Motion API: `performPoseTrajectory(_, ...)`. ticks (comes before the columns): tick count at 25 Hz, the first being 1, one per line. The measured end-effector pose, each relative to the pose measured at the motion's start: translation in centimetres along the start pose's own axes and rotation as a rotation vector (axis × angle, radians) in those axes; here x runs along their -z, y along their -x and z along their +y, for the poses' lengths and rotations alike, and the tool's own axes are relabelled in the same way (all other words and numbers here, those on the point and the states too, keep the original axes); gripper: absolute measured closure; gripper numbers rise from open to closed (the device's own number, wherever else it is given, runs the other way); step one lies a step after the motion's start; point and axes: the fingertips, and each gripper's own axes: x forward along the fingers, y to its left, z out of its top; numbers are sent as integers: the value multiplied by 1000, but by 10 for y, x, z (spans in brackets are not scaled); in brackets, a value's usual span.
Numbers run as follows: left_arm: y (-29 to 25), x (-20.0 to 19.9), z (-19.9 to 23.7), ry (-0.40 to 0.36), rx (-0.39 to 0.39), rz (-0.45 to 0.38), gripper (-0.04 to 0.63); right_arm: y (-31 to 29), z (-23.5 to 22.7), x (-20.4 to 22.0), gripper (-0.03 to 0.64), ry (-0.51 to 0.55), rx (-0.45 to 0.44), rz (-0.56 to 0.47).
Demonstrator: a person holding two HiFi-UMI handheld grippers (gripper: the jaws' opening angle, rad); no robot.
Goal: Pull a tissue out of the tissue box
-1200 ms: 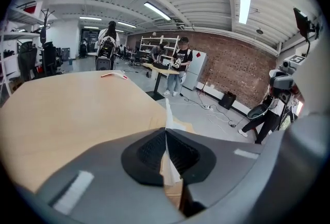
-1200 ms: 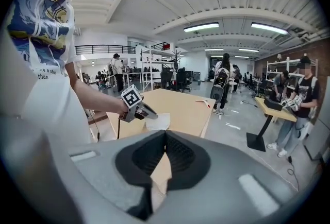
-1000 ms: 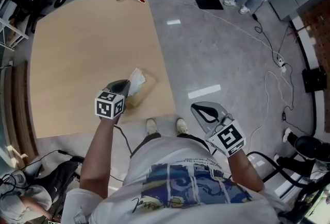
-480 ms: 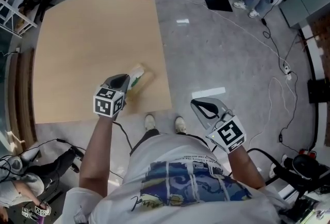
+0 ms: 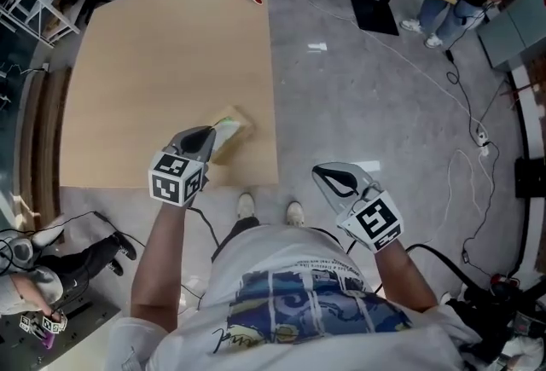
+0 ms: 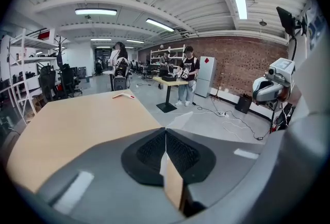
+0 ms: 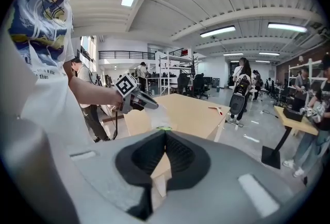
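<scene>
The left gripper (image 6: 166,130) has its jaws pressed together on the tissue (image 6: 181,120). In the left gripper view a thin white corner pokes out past the tips. In the head view that gripper sits just beside the tissue box (image 5: 235,130), on the person's side of it and above it. The white sheet runs from the tips back toward the top of the box. The box itself is on the wooden table (image 5: 153,62), near the table's corner closest to the person.

The right gripper (image 7: 165,133) is well away from the box, out over the floor. Its jaws are closed together with nothing between them, so it looks like it's just along for the ride.

Progress-wise, I'd say the grab is done and the pull is underway. I can't tell whether the tail of the tissue is clear of the slot, because the right gripper's own jaws block the bottom of the sheet in its view. What's probably left is drawing it fully free.
</scene>
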Motion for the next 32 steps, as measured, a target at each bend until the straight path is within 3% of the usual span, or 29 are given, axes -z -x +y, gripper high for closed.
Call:
performPoseTrajectory(14,62,-41,-71,-25,-74,-91,589,8,-2,7,614,73,-131,-14)
performPoseTrajectory(24,113,-31,-132,-39,-116,-121,589,17,26,27,614,121,-211,-9)
performPoseTrajectory(32,136,-21,-168,-44,-109,-133,590,26,39,32,614,157,-219,-17)
